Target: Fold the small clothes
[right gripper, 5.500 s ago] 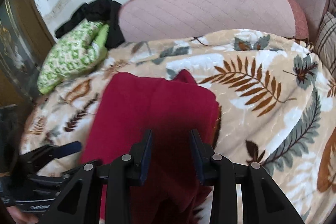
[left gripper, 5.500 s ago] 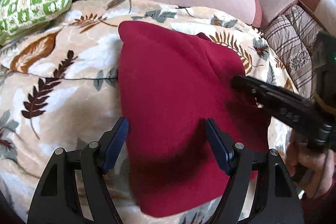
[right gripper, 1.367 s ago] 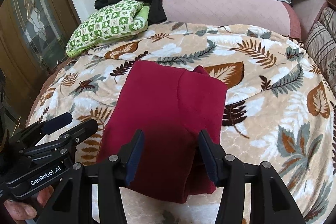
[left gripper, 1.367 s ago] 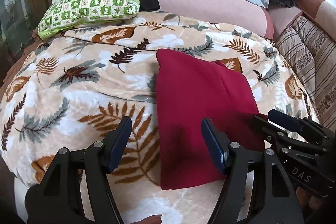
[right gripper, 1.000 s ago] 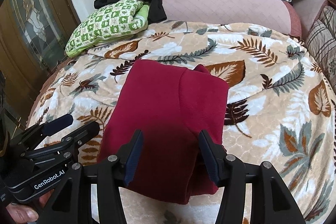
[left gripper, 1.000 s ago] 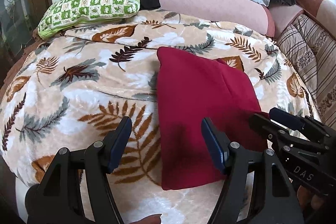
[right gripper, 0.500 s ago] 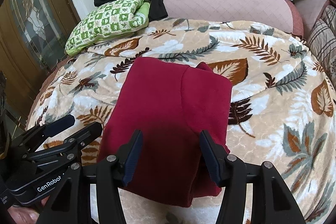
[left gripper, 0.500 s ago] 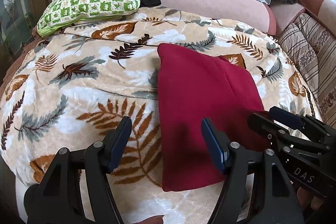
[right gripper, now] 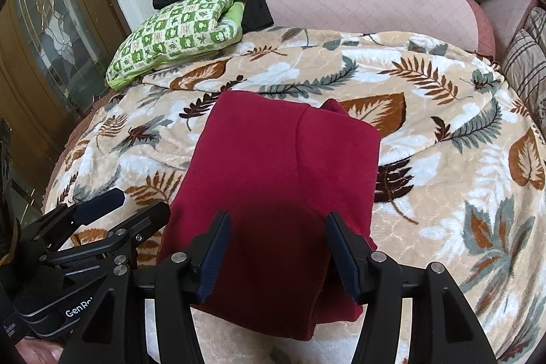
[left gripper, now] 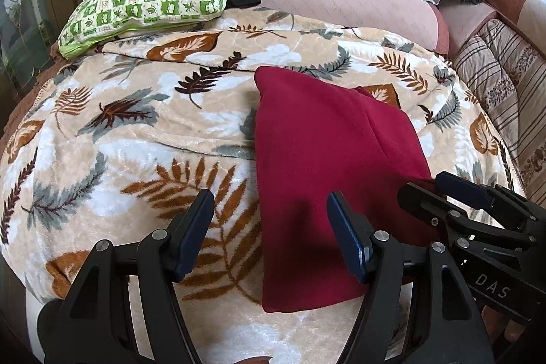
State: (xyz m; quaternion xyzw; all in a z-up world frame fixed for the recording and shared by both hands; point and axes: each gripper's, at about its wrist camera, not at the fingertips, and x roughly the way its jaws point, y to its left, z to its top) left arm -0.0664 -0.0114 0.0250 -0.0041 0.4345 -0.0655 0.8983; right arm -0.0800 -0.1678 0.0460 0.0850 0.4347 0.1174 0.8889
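From the left wrist, the red garment [left gripper: 327, 166] is lying folded on the leaf-print blanket [left gripper: 143, 139], well in front of the green checked pillow [left gripper: 146, 2]. The left gripper [left gripper: 269, 234] is hovering with jaws wide apart over the garment's near left edge. From the right wrist, the right gripper [right gripper: 278, 248] is hanging spread above the garment's [right gripper: 279, 179] near end, holding nothing.

Each wrist camera looks forward and downward along its own tool, from near the front edge of the bed [left gripper: 102, 132]. The left view faces the blanket left of centre; the right view sits further right. Both share the red garment [left gripper: 324, 152] [right gripper: 273, 179] and the headboard pillows [left gripper: 150, 2].
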